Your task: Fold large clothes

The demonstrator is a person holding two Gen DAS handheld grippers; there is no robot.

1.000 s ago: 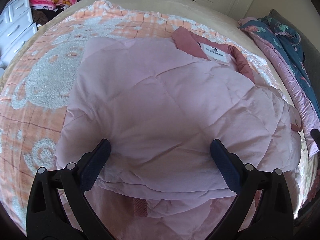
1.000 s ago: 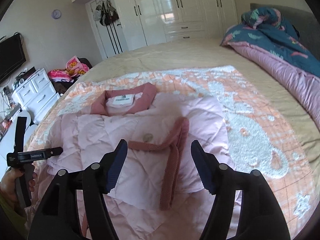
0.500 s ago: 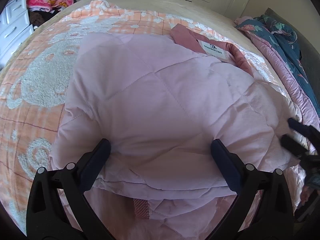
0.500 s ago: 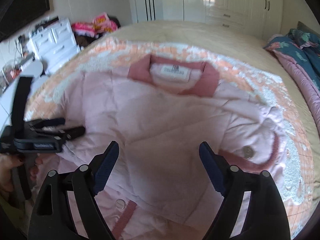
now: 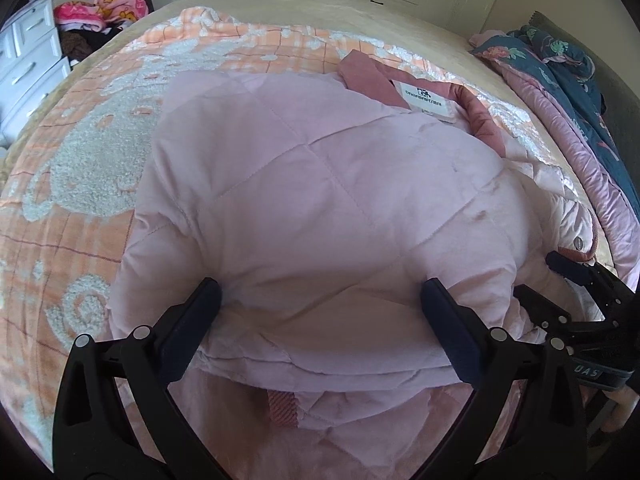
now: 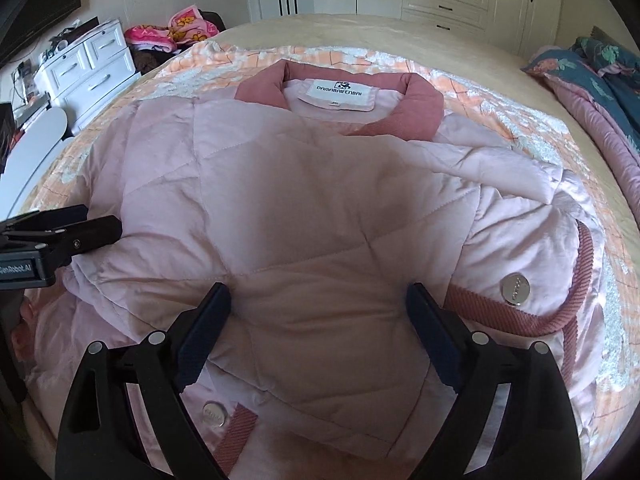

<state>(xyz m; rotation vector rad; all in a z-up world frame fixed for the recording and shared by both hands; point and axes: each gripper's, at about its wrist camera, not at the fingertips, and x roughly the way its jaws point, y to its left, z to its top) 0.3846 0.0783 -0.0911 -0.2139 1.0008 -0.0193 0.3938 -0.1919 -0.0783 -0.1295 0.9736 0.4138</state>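
Observation:
A pale pink quilted jacket point(image 5: 320, 208) with a darker pink collar point(image 5: 368, 78) and white label lies partly folded on the bed; it also shows in the right wrist view point(image 6: 320, 220). My left gripper point(image 5: 320, 300) is open, its fingers spread over the folded near edge, holding nothing. My right gripper point(image 6: 318, 304) is open over the jacket's front, empty, above the ribbed pink hem point(image 6: 532, 316) and snap buttons. Each gripper shows in the other's view, the right one point(image 5: 560, 280) at the jacket's right edge, the left one point(image 6: 68, 228) at its left edge.
An orange and white blanket point(image 5: 92, 160) covers the bed under the jacket. A blue floral quilt with pink lining point(image 6: 600, 80) is heaped at the right. White drawers point(image 6: 88, 64) and a pile of bright clothes point(image 6: 172, 32) stand at far left. White wardrobes line the back wall.
The right gripper has swung left and moved in low over the jacket's front. The left gripper has stayed over the folded near edge, edging slightly closer. The jacket has stayed in place.

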